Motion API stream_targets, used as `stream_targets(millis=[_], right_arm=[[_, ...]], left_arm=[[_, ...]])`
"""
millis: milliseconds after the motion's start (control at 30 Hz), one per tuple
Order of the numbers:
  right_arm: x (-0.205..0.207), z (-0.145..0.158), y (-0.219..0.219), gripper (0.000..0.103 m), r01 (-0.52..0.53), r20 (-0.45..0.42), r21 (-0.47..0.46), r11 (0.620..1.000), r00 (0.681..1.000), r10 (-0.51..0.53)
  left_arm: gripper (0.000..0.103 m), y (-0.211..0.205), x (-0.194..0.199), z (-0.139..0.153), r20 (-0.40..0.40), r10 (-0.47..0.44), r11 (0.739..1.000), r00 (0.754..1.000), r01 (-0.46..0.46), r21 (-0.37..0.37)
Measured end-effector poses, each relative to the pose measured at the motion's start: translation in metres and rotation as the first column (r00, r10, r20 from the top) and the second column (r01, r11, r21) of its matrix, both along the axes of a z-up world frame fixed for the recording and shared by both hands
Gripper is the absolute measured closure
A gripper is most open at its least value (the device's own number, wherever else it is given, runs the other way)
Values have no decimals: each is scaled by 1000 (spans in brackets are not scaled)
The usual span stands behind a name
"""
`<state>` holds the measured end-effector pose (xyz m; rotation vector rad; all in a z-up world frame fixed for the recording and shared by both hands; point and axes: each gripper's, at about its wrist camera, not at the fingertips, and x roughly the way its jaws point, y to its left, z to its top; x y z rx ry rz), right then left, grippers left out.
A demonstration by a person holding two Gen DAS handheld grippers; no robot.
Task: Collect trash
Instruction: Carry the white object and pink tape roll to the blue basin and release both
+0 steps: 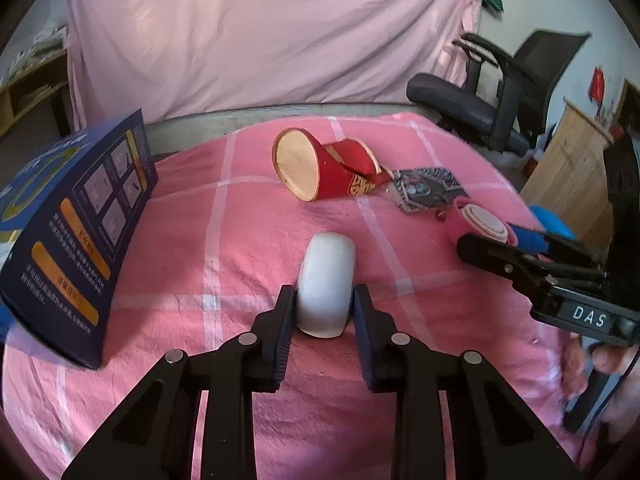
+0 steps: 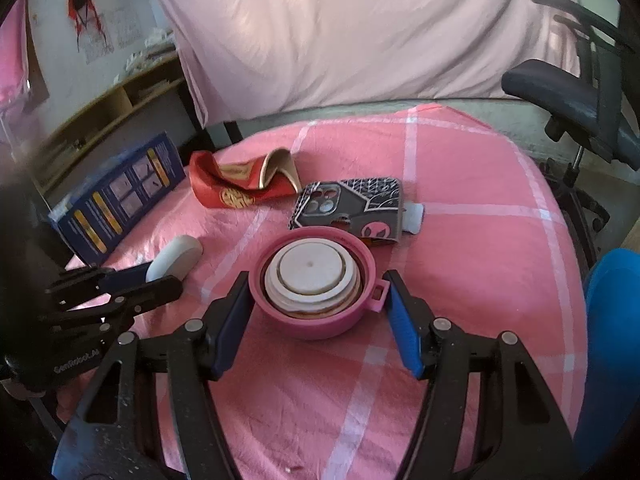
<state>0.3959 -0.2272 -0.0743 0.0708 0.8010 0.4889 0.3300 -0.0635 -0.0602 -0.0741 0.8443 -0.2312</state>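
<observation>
My left gripper (image 1: 325,308) is shut on a white oval object (image 1: 327,284) that rests on the pink checked cloth (image 1: 248,240); it also shows in the right wrist view (image 2: 176,261). My right gripper (image 2: 318,300) is open around a pink lid with a white insert (image 2: 314,282), its pads close to both sides; the lid also shows in the left wrist view (image 1: 478,224). A crushed red paper cup (image 1: 320,166) (image 2: 240,186) lies further back. A dark patterned phone case (image 2: 348,208) (image 1: 428,190) lies just behind the lid.
A dark blue printed box (image 1: 76,232) (image 2: 116,196) stands at the cloth's left edge. A black office chair (image 1: 496,88) (image 2: 572,92) stands at the right behind the table. A pink sheet (image 1: 260,32) hangs behind.
</observation>
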Motion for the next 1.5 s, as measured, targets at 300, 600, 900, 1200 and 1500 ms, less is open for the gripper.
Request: stream_targets(millis=[300, 600, 900, 1200, 1500], right_arm=[[-29, 26, -28, 16, 56, 167, 109, 992, 983, -74], [-77, 78, -78, 16, 189, 442, 181, 965, 861, -252], [-107, 100, -137, 15, 376, 536, 224, 899, 723, -436], [-110, 90, -187, 15, 533, 484, 199, 822, 676, -556], [-109, 66, -235, 15, 616, 364, 190, 765, 680, -637]], left_arm=[[79, -16, -20, 40, 162, 32, 998, 986, -22, -64], [79, -61, -46, 92, 411, -29, 993, 911, 74, -95], [78, -133, -42, 121, 494, -163, 969, 854, 232, -81], [78, -205, -24, 115, 456, -277, 927, 846, 359, -104], [78, -250, -7, 90, 342, -339, 904, 877, 404, -139]])
